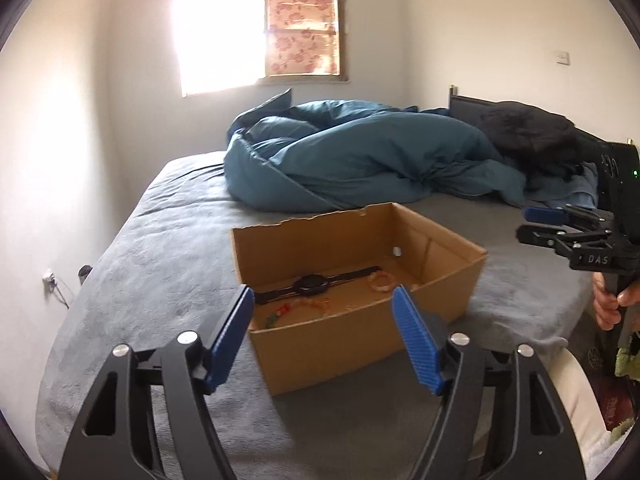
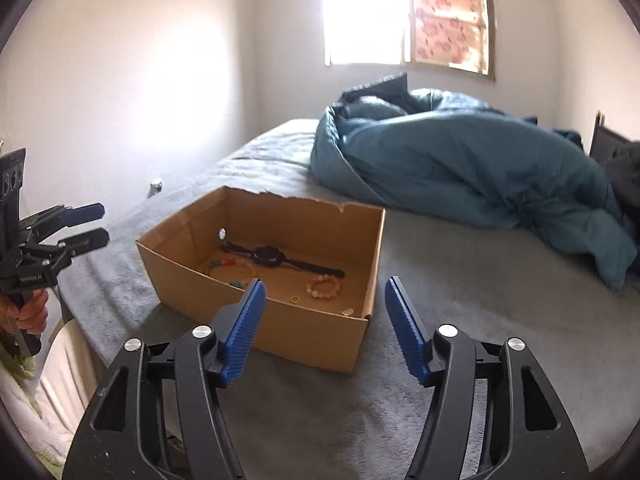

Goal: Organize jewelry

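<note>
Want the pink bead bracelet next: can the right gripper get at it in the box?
Probably yes. The right gripper is open and empty, the cardboard box has no lid, and the pink bead bracelet lies uncovered beside the watch.

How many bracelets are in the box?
2. A pink bead bracelet lies near the right wall of the box; a multicoloured one lies left, before the watch. The near wall may hide others.
</note>
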